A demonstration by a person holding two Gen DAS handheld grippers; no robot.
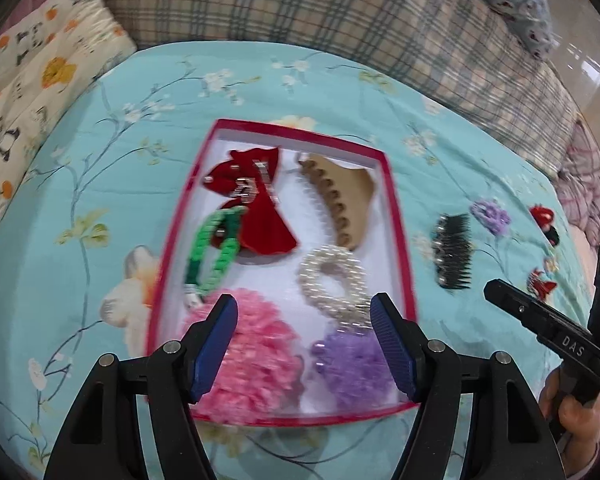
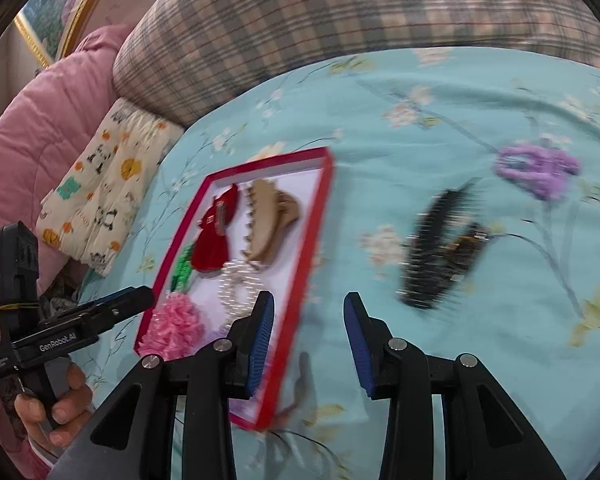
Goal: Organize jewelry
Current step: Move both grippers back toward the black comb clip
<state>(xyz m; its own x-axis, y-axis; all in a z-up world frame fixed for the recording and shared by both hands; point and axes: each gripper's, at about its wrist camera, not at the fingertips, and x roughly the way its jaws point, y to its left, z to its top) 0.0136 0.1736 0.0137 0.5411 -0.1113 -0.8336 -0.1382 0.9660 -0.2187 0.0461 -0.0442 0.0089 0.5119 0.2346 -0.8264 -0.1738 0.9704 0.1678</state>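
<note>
Six pieces already lie in the red-rimmed box [image 1: 396,240] as the left wrist view shows it: a red bow clip [image 1: 256,204], a tan claw clip [image 1: 340,200], a green chain loop [image 1: 214,252], a pearl ring [image 1: 332,276], a pink pompom [image 1: 252,356] and a purple pompom [image 1: 352,368]. The left tongs [image 1: 304,344] hang above the two pompoms with the jaws standing wide and nothing between the blue pads. On the bed's turquoise flowered sheet [image 1: 100,160], to the right of the box, a black comb clip [image 1: 454,252], a purple flower clip [image 1: 490,216] and small red clips [image 1: 544,220] are not yet stowed; the right tongs [image 1: 500,292] reach in from that edge. From the right wrist view, much blurred, the right tongs [image 2: 308,336] are parted about halfway and empty, set just over the box's near right rim [image 2: 300,320], with the comb clip [image 2: 436,252] near on the right and the purple flower clip [image 2: 536,172] farther off. My judgement is that the comb clip is the next pick: bring the right tongs over it, turn them so the pads close across its narrow spine rather than along the teeth, press lightly into the soft bedding, then set it in the bare white patch of the box beside the tan claw clip, without dragging the rim.
</note>
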